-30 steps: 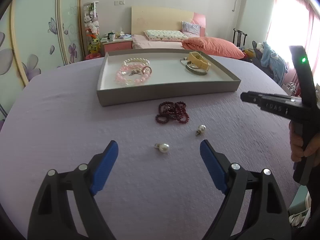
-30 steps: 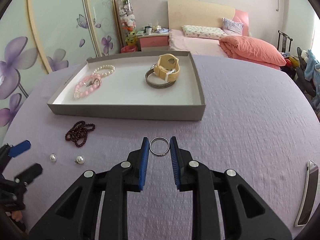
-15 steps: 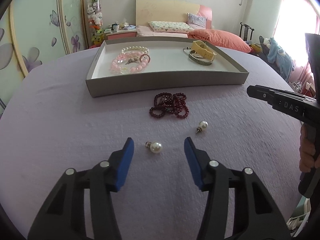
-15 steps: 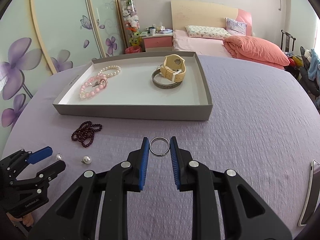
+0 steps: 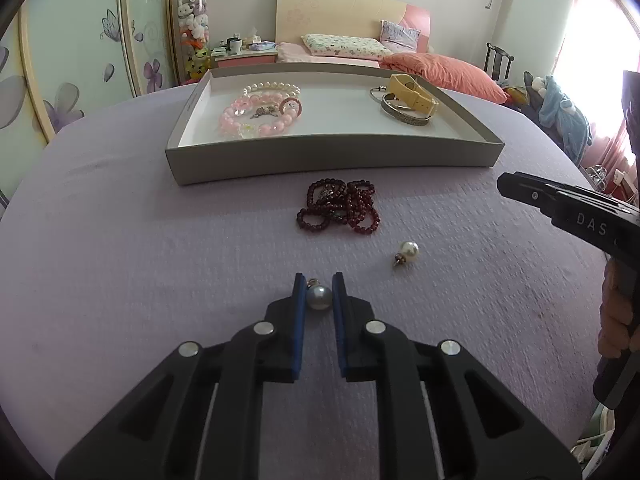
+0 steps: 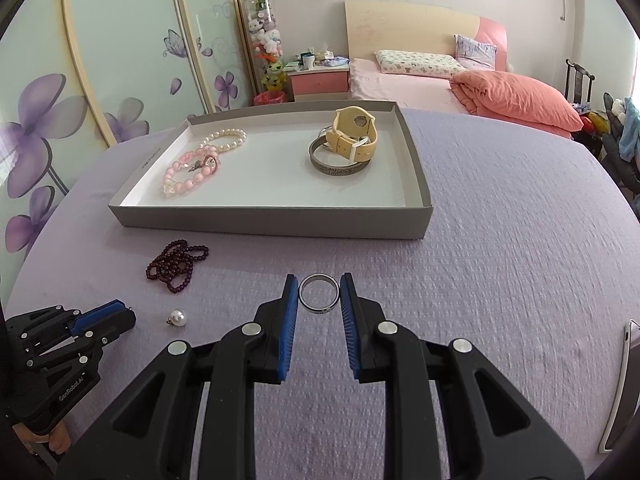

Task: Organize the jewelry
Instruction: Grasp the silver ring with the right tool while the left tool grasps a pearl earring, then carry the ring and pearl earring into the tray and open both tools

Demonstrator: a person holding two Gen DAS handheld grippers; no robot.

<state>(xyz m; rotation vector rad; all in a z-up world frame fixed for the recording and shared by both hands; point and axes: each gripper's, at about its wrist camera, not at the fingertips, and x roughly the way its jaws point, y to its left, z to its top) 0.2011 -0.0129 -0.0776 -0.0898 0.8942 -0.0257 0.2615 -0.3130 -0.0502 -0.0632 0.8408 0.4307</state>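
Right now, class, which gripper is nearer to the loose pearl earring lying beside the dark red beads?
Left. The left gripper, jaws closing on the other pearl earring, sits just beside the loose pearl earring. The right gripper, gripping the ring, is farther off.

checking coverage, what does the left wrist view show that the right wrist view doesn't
Only the left wrist view: the pearl earring between the left gripper's closing fingers, on the purple cloth.

Only the right wrist view: the ring clamped in the right gripper.

Both: the grey tray holding bracelets and a yellow watch, the dark red beads, and the loose pearl earring.
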